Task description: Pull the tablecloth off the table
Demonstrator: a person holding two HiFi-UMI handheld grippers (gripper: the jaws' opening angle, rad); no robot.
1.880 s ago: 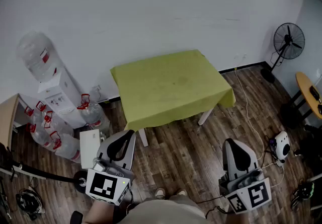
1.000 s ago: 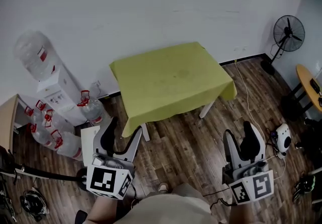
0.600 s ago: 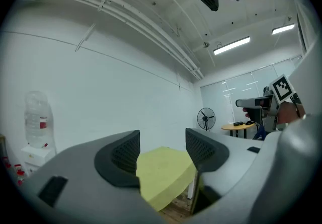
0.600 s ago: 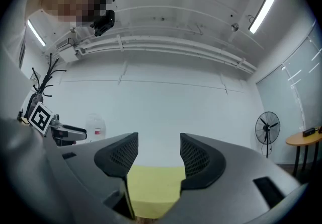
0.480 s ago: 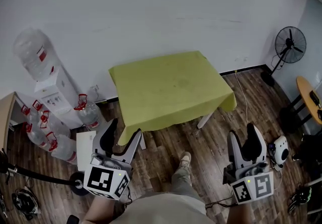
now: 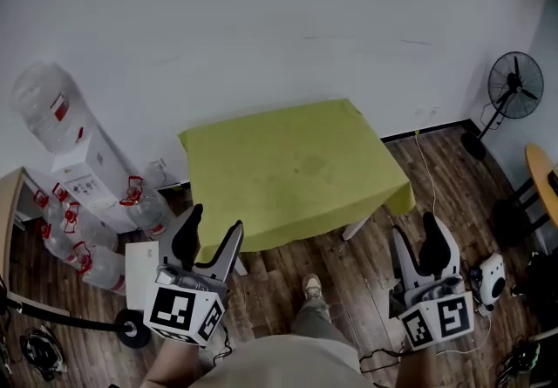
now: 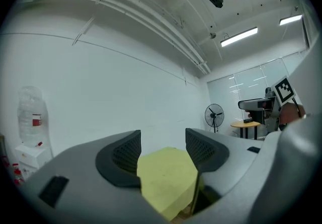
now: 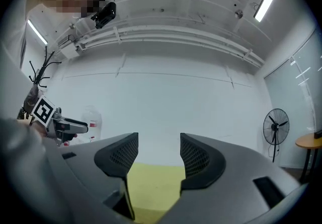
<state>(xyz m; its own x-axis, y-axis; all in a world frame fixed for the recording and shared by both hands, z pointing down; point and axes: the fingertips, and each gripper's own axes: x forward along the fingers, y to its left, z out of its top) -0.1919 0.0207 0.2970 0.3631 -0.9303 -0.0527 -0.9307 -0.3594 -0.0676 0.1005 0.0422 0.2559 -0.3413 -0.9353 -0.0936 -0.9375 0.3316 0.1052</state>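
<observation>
Head view shows a water dispenser by the wall at far left. Next comes the left gripper, its jaws spread wide with nothing pinched between them, near the tablecloth's near left corner but apart from it. The yellow-green tablecloth lies spread flat over the table against the wall, its hem draped over the near edge. Its long axis runs left to right along the wall, slightly skewed, so the left corner sits nearest the person. The right gripper is likewise wide apart and empty, below the right corner, and a fan stands beyond. The step in hand looks like the approach. Each claw should probably take the hanging hem near its own corner, then both pull evenly along the short axis.
</observation>
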